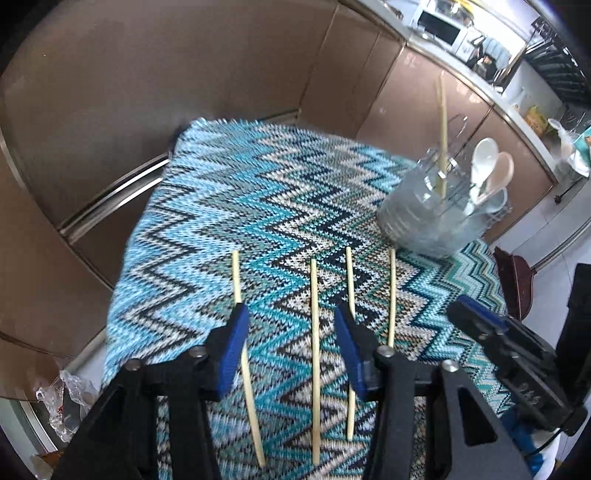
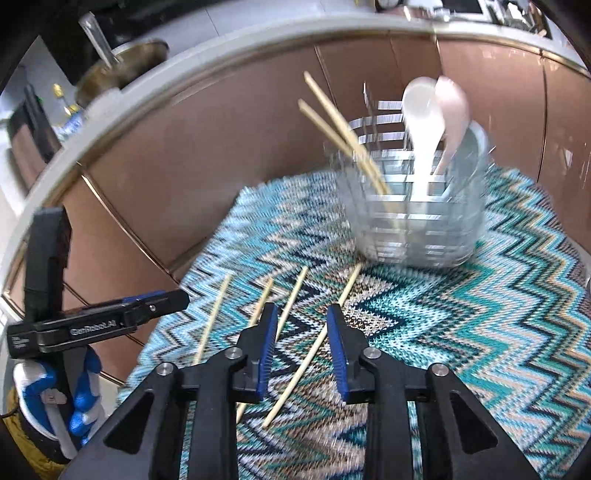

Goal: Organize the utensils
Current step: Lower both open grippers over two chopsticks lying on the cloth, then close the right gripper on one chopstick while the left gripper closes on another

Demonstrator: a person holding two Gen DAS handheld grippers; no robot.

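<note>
Bright, even daylight; glare on the cabinet doors (image 1: 229, 66). Fisheye bending at the edges. The holder (image 2: 413, 206) is motion-blurred, perhaps mid-shake.

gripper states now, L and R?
Left gripper: open, empty, over the loose chopsticks.
Right gripper: open, empty.

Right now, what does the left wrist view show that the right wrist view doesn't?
Only the left wrist view shows a white microwave on the counter and crumpled clear plastic on the floor. Only the right wrist view shows a metal pot and a blue-and-white gloved hand. Both show four loose wooden chopsticks on the zigzag cloth, the wire utensil holder, and open grippers.
</note>
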